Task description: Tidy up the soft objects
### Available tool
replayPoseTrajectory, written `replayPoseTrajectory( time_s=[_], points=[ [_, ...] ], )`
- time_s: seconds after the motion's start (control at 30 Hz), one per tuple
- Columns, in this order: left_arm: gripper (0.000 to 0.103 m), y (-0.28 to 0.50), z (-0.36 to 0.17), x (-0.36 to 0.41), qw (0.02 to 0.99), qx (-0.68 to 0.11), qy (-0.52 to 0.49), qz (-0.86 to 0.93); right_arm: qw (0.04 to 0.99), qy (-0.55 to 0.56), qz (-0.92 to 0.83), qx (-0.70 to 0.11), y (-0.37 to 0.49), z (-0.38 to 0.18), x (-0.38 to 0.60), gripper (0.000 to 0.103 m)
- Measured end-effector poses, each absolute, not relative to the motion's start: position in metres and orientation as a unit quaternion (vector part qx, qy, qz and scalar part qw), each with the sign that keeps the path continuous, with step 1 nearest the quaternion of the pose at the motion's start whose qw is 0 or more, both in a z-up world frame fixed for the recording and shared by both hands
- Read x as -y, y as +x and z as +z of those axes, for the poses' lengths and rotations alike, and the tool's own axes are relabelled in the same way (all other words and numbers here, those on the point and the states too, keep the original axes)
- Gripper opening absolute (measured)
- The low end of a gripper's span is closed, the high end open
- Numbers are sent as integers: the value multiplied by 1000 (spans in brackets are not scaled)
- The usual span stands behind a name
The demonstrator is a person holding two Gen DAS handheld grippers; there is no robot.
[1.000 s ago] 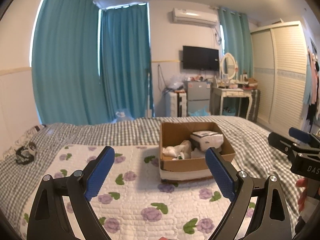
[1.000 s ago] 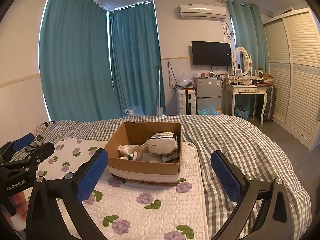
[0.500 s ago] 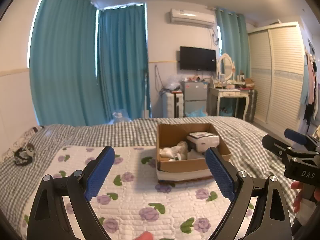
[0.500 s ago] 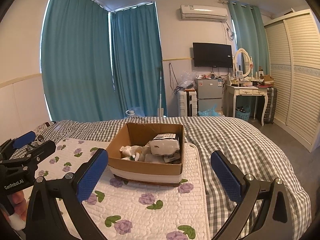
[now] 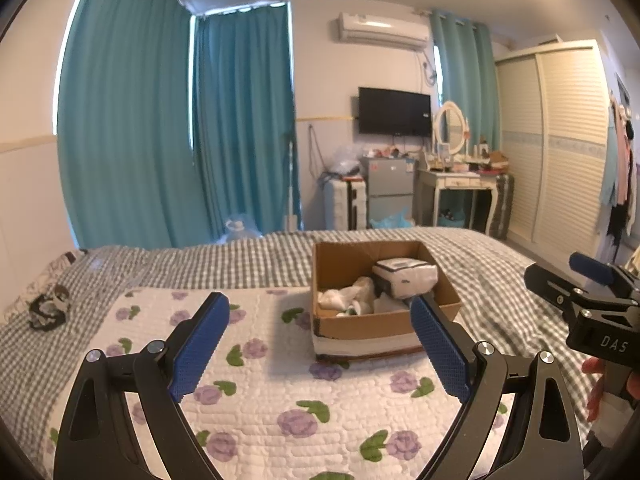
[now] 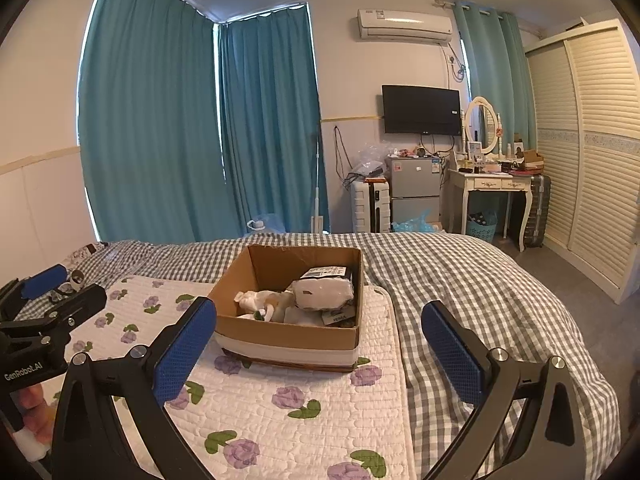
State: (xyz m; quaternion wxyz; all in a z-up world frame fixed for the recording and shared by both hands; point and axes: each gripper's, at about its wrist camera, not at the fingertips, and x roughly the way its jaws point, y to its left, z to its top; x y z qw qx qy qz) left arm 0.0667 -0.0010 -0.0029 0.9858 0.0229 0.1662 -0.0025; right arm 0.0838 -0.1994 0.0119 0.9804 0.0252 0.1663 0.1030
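Observation:
An open cardboard box (image 5: 384,322) (image 6: 286,330) stands on a white quilted mat with purple flowers (image 5: 272,384) (image 6: 280,400) on the bed. Inside lie a white wrapped pack (image 5: 404,276) (image 6: 322,292) and crumpled white soft items (image 5: 346,298) (image 6: 260,302). My left gripper (image 5: 320,344) is open and empty, held above the mat short of the box. My right gripper (image 6: 320,344) is open and empty, held above the mat with the box just ahead between its fingers. Each gripper shows at the edge of the other's view.
A grey checked bedspread (image 6: 460,280) covers the bed. A small dark bundle (image 5: 48,310) lies on it at far left. Beyond the bed stand teal curtains (image 5: 180,140), a small fridge (image 6: 414,192), a white dressing table (image 6: 488,184) and a louvred wardrobe (image 6: 592,160).
Both grippers have risen and tilted slightly, so the box sits lower in both views. Both stay open and empty.

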Motion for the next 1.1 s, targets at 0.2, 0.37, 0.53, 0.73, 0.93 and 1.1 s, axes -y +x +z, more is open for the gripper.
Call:
replayPoseTrajectory(
  time_s=[0.2, 0.37, 0.53, 0.73, 0.93, 1.1],
  points=[
    [94, 65, -2, 0, 986, -163, 24, -1, 980, 26, 103, -167, 84, 12, 199, 103],
    [94, 63, -1, 1, 987, -159, 27, 2, 980, 27, 103, -167, 84, 12, 198, 103],
    [94, 63, -1, 2, 987, -161, 27, 1, 980, 28, 104, -169, 85, 12, 197, 103],
    [94, 63, -1, 2, 986, -162, 28, 0, 980, 28, 102, -170, 86, 10, 196, 103],
    [94, 63, -1, 2, 986, -162, 29, 0, 980, 29, 103, -170, 85, 10, 196, 103],
    [94, 63, -1, 3, 986, -162, 28, -1, 980, 28, 103, -170, 85, 9, 196, 103]
  ],
)
